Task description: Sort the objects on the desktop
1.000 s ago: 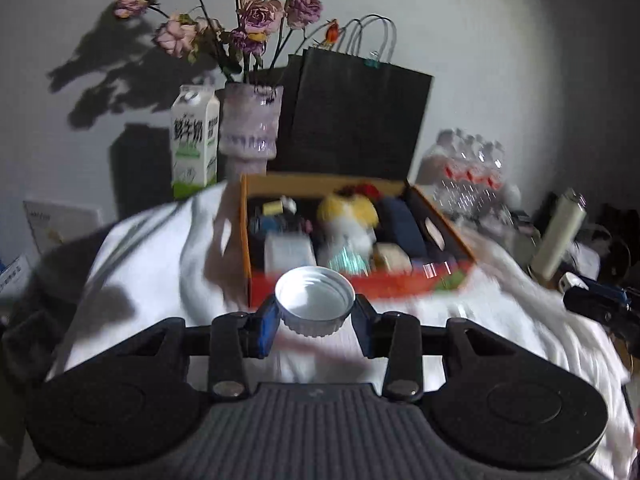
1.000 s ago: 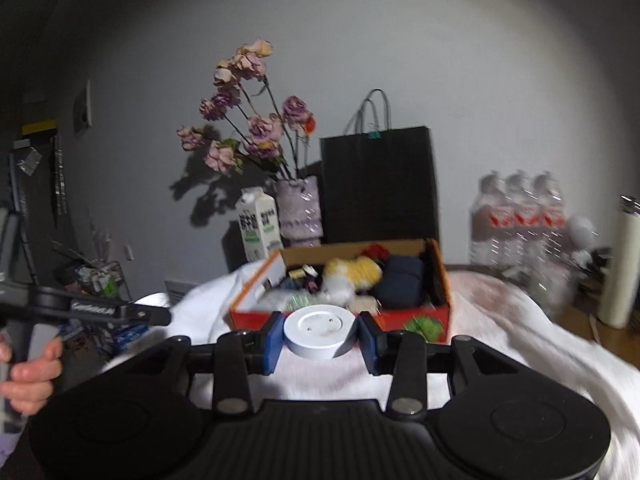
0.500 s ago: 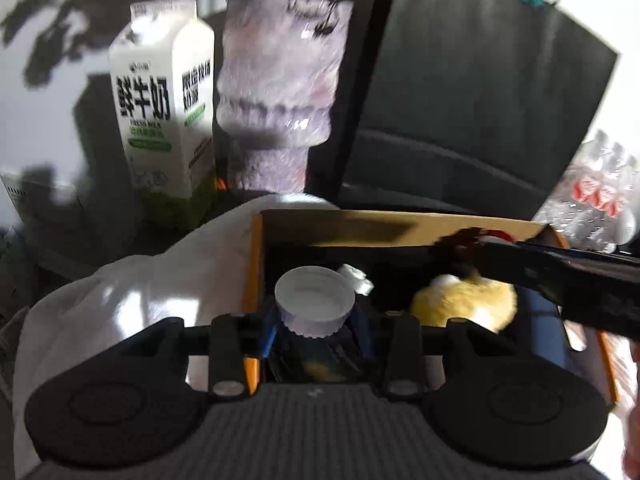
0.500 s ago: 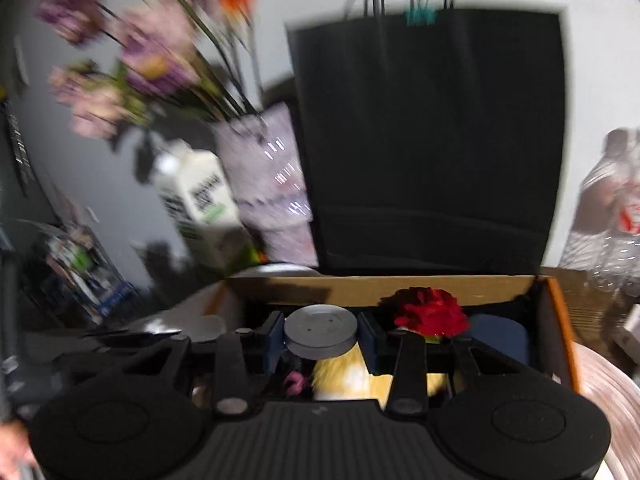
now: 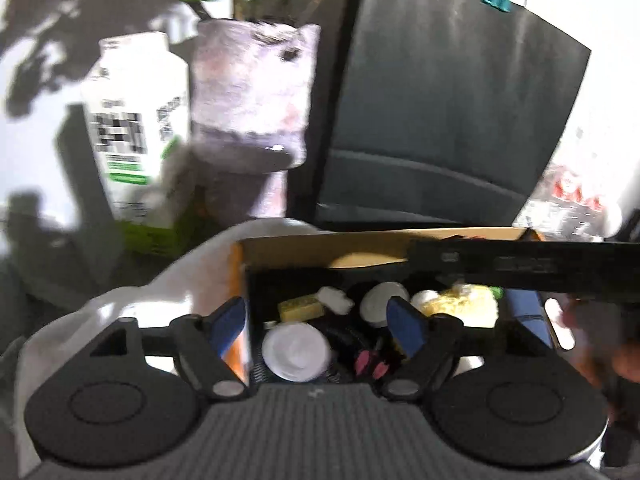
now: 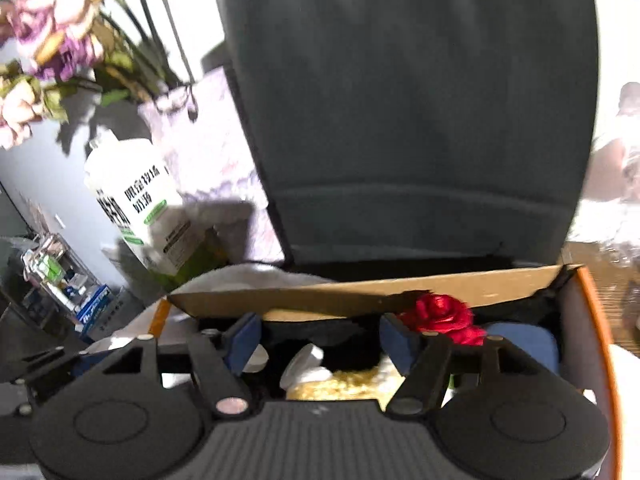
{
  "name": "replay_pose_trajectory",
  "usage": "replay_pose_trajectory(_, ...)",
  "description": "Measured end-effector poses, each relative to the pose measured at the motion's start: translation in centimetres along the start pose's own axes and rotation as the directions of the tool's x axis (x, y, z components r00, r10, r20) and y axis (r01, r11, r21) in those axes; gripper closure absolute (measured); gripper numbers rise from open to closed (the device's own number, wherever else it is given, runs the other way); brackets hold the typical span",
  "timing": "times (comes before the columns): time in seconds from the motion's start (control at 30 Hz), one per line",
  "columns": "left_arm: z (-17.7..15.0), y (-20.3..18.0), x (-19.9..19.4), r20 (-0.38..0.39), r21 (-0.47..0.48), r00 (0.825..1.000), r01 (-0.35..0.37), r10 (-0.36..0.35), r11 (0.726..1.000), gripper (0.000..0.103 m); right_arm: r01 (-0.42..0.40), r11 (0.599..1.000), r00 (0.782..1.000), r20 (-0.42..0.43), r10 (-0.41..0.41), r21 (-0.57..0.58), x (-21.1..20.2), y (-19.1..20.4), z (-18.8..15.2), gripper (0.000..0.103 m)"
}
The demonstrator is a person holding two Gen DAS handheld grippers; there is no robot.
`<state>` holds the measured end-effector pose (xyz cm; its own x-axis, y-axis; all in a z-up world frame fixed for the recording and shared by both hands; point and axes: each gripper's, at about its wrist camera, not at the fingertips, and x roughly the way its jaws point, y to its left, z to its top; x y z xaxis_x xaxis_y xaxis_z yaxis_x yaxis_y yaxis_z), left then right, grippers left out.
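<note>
With both jaws spread wide and holding nothing, I read this as a drop just finished over the orange cardboard box (image 5: 238, 280). Left gripper (image 5: 316, 320) hangs above the box's near-left corner; the white bottle cap (image 5: 296, 353) lies open side up inside the box, directly below the gap between the blue pads, a bit nearer the left pad (image 5: 228, 322). Right gripper (image 6: 320, 340) sits over the box middle, also empty; a white round lid (image 6: 301, 362) lies tilted on the yellow plush (image 6: 344, 387) just below and slightly left of centre of its gap, red fabric rose (image 6: 440, 314) just beyond its right pad. From the left view I see the right gripper's black body crossing the box's far right. Both pieces look to be in the box, so my next move is likely straight back and up out of it. Milk carton (image 5: 136, 136), vase (image 5: 252, 120) and black paper bag (image 5: 452, 112) stand behind the box, so retreat, don't push forward. Motion blur is heavy.
</note>
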<state>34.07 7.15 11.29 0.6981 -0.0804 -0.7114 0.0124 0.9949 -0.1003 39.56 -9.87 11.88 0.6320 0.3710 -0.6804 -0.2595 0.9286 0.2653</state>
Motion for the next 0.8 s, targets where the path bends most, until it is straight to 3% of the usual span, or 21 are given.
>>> replay_pose_trajectory(0.07, -0.1, -0.5, -0.8, -0.012, -0.003, 0.993, -0.116, 0.116, 0.993, 0.018, 0.007, 1.0, 1.0, 0.006, -0.007, 0.006, -1.5, -0.4, 0.2, 0.033)
replay_pose_trajectory(0.13, -0.4, -1.0, -1.9, -0.011, 0.013, 0.987, -0.162, 0.162, 0.987, 0.018, 0.042, 0.999, 0.999, 0.018, -0.042, 0.002, -3.0, -0.7, 0.1, 0.026)
replay_pose_trajectory(0.23, -1.1, -1.7, -3.9, -0.023, 0.013, 0.984, -0.174, 0.175, 0.985, 0.018, 0.095, 0.995, 0.995, 0.018, -0.094, -0.042, -5.2, -0.8, -1.0, 0.024)
replay_pose_trajectory(0.5, -5.2, -4.4, -8.5, -0.009, 0.086, 0.973, -0.231, 0.233, 0.969, 0.016, 0.118, 0.982, 0.992, -0.016, -0.121, -0.146, -10.6, -1.9, -7.1, 0.02)
replay_pose_trajectory(0.6, -7.8, -5.3, -10.8, 0.047, 0.108, 0.972, -0.234, 0.23, 0.966, 0.014, 0.11, 0.984, 0.994, 0.006, -0.11, -0.137, -13.4, -2.6, -9.2, 0.019)
replay_pose_trajectory(0.7, -11.2, -6.3, -13.3, 0.127, 0.165, 0.96, -0.268, 0.249, 0.949, 0.014, 0.097, 0.988, 0.995, 0.03, -0.094, -0.123, -15.7, -2.9, -11.6, 0.017)
replay_pose_trajectory(0.8, -14.8, -6.5, -15.8, 0.161, 0.172, 0.964, -0.239, 0.212, 0.956, 0.013, 0.081, 0.986, 0.996, 0.053, -0.074, -0.147, -18.3, -2.5, -14.2, 0.017)
